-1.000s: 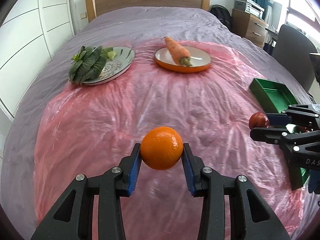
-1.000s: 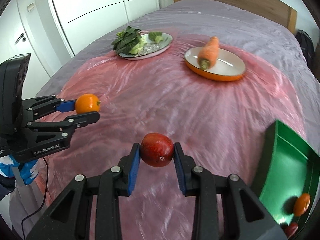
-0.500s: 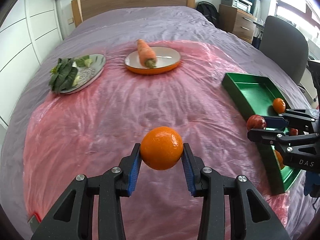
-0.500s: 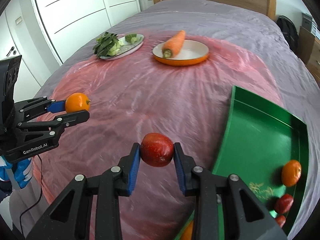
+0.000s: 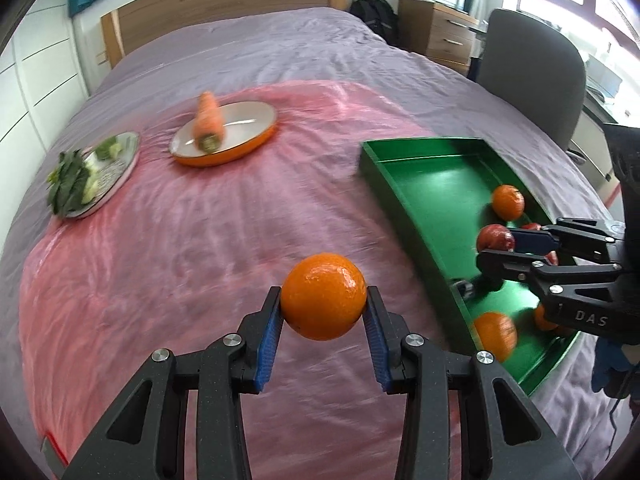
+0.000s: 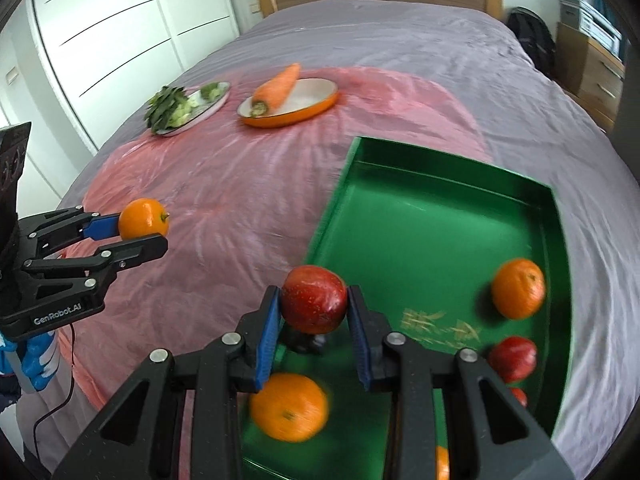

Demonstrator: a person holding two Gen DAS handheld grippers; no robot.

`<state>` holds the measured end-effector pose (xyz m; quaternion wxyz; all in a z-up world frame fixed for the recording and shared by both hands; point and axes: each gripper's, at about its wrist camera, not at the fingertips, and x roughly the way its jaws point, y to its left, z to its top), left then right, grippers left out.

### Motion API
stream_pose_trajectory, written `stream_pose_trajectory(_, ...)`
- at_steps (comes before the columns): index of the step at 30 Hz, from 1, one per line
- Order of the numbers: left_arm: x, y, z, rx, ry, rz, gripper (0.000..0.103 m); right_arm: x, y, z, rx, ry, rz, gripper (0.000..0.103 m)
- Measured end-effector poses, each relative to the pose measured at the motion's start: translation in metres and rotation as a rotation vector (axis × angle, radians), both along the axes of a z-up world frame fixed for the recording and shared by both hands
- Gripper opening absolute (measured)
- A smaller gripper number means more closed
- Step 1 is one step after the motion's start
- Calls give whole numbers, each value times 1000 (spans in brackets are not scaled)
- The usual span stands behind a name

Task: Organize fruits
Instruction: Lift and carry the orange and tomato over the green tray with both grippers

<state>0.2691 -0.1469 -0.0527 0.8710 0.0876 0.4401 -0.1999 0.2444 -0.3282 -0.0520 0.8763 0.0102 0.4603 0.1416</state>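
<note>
Left gripper (image 5: 323, 307), black with blue pads: jaws pinching a round glossy orange (image 5: 323, 296), held clear above the crinkled pink plastic sheet (image 5: 180, 240) spread over the grey-purple bed (image 5: 280, 52). Seen from the right wrist view at the left edge, same orange (image 6: 143, 218) between the pads, well apart from the tray.

Right gripper (image 6: 313, 303), same build: jaws pinching a dark red apple (image 6: 314, 298), held over the near left corner of the shallow rectangular green metal tray (image 6: 424, 216). Seen from the left wrist view at the right edge, apple (image 5: 495, 237) above the tray's interior (image 5: 436, 184).

Tray contents, right wrist view: one orange (image 6: 518, 288) against the right wall; one blurred orange (image 6: 289, 406) near the front left corner, below the held apple; one red apple (image 6: 513, 358) beside the right wall, with a further red fruit (image 6: 519, 395) partly hidden behind the gripper's arm; a sliver of orange fruit (image 6: 441, 463) at the bottom edge.

Round white dish with orange outer rim (image 6: 316, 96), beyond the tray: one whole carrot (image 6: 277, 85), laid across the rim. Silver round plate (image 6: 208, 105), left of the dish: dark leafy greens (image 6: 165, 106) and pale green pieces.
</note>
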Motion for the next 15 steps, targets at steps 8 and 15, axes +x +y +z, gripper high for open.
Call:
stream_pose_trajectory(8, 0, -51, 1, -6, 6, -65, 35, 2, -36, -2, -2, -11, -45, 57)
stream_pose_trajectory(15, 12, -87, -6, -13, 19, -94, 35, 19, -61, -2, -7, -31, -70, 57)
